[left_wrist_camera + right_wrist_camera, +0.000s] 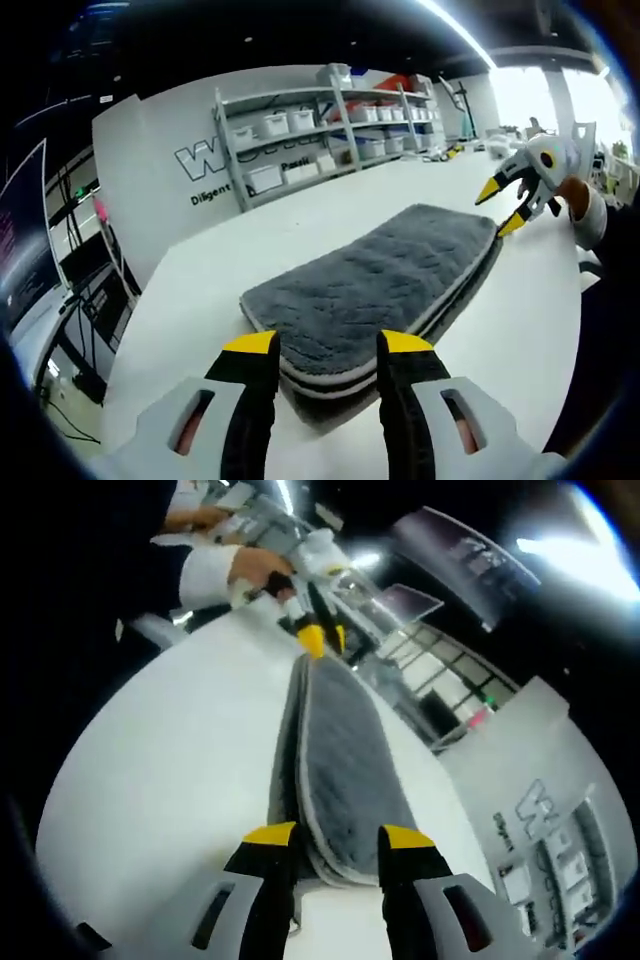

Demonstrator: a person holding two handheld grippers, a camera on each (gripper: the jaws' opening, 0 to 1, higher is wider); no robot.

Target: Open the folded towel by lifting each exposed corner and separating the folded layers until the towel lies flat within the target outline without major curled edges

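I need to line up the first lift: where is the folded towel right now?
The folded towel lies on the white table, stretched between the two open hand-held grippers: the left hand-held gripper at one short end, the right hand-held gripper at the other.

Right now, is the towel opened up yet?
Not yet. The grey towel lies folded in stacked layers on the white table. In hand: the left tool and the right tool sit open at opposite ends. Left: lifting corners, spreading it flat.
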